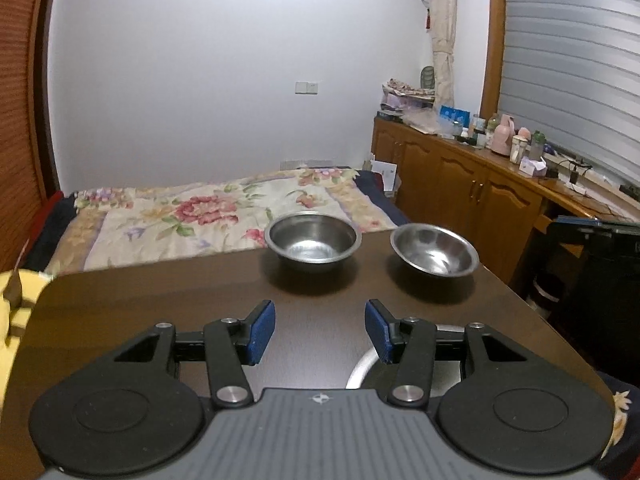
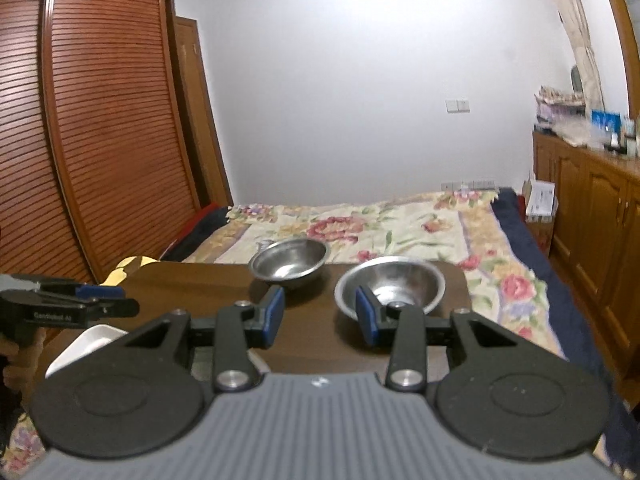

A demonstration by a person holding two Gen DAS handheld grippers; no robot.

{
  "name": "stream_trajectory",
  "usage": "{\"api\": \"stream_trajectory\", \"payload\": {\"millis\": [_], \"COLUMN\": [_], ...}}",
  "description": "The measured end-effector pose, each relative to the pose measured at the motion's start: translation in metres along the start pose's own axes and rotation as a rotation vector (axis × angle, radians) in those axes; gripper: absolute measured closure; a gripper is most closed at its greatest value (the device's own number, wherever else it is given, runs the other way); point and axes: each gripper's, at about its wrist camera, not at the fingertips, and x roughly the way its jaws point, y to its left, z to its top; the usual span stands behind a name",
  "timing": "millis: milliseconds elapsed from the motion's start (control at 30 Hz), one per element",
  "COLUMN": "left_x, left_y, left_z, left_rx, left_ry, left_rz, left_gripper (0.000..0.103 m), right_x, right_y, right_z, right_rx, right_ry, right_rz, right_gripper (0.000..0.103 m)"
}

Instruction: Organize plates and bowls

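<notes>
Steel is what the next move turns on: two stainless bowls stand upright near the far edge of the dark wooden desk (image 1: 160, 300), side by side and apart, not nested. Going left to right, the left gripper (image 1: 320, 330) hangs over the near part of the desk with its blue pads apart and nothing between them; it points slightly right of the left bowl (image 1: 313, 240), which lies ahead of it toward the far edge with bare wood between. In the right wrist view that same left gripper (image 2: 100, 294) shows at the near left corner, above a white dish (image 2: 90, 346) whose shape I cannot make out fully; a curved pale rim (image 1: 360, 368) also shows under the left gripper in its own view, likely another plate or bowl. The right gripper (image 2: 320, 316) is likewise open and empty, its right pad lined up with the near rim of the right bowl (image 2: 390, 286), which sits toward the far right corner. By my judgement the right hand is the nearer one to that bowl, the left hand to the left bowl; round bowls give no long axis, so a rim pinch from the near side would serve, and stacking one in the other seems the likely aim.
</notes>
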Motion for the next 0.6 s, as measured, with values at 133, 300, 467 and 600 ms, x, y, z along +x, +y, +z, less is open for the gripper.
{"api": "stream_trajectory", "payload": {"millis": [133, 300, 467, 600], "left_x": [0.017, 0.04, 0.067, 0.087], "left_y": [0.005, 0.013, 0.021, 0.026], "left_z": [0.014, 0.019, 0.027, 0.034], "left_rx": [0.008, 0.013, 0.006, 0.012], "left_ry": [0.014, 0.039, 0.077, 0.09], "left_rz": [-0.012, -0.005, 0.001, 0.005], "left_gripper": [0.051, 0.051, 0.051, 0.051], "right_x": [0.015, 0.037, 0.061, 0.084], "right_y": [-0.003, -0.001, 0.002, 0.004], "right_z": [0.015, 0.024, 0.03, 0.036], "right_rx": [-0.037, -0.08, -0.105, -0.123], "right_ry": [-0.008, 0.004, 0.027, 0.053], "right_rz": [-0.012, -0.01, 0.021, 0.035], "right_gripper": [0.062, 0.062, 0.062, 0.062]}}
